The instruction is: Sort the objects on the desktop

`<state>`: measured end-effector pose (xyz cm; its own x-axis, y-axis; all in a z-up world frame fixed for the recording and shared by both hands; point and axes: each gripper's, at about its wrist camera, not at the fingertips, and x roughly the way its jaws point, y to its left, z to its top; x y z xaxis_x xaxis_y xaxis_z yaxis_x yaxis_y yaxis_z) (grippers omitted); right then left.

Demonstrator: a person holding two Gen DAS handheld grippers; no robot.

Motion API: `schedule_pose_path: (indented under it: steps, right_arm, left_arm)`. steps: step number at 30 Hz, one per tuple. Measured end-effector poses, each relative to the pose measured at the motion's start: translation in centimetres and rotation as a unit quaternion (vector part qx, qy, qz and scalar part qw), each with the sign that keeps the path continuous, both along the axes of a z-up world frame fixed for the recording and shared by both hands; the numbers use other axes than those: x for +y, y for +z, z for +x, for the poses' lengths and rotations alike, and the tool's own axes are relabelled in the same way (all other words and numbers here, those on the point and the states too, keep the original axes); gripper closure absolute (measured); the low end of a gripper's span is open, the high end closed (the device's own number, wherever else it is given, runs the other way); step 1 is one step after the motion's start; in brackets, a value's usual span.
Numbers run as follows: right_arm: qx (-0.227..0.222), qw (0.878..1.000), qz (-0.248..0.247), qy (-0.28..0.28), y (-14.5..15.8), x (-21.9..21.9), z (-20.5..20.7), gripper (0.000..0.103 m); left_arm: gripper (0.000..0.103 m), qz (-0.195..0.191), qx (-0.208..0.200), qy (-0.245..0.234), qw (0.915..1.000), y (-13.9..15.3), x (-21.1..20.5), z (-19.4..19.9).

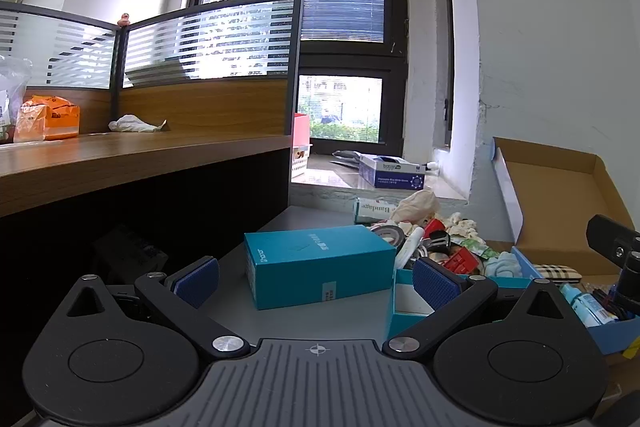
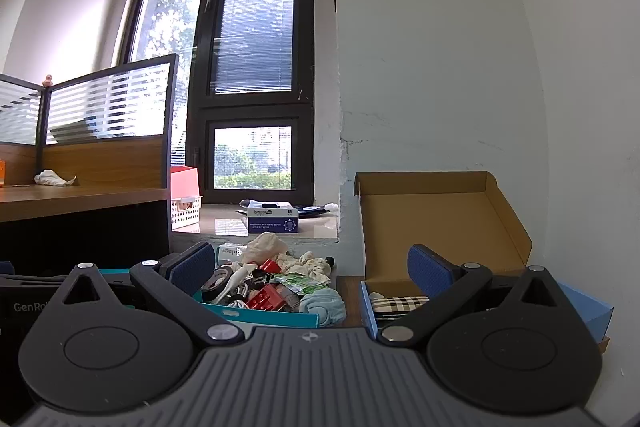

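Two tools spread wide, nothing gripped!
Left tool [image 1: 316, 285] faces the closed teal cardboard box [image 1: 318, 265]; right tool [image 2: 310, 277] overlooks the cluttered teal tray [image 2: 264, 317] — sorting barely begun, I'd say.

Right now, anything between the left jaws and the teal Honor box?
No. In the left wrist view, only bare grey desktop lies between the open left gripper and the teal box; the clutter tray sits beside it, rightward.

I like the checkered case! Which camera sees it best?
The right wrist view: the checkered case lies in the blue box, centered and mostly unobstructed. The left wrist view shows it smaller, near the right edge.
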<state>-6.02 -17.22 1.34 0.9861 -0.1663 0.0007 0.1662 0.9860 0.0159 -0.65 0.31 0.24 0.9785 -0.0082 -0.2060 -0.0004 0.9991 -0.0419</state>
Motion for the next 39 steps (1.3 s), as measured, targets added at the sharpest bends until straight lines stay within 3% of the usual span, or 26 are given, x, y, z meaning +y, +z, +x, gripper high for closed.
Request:
schedule_pose_path:
  steps: [39]
  right_arm:
    - [0.006,1.000,-0.008,0.002,0.09,0.20,-0.22,0.000]
  left_arm:
    - [0.000,0.009,-0.005,-0.002,0.9999,-0.07,0.29,0.24]
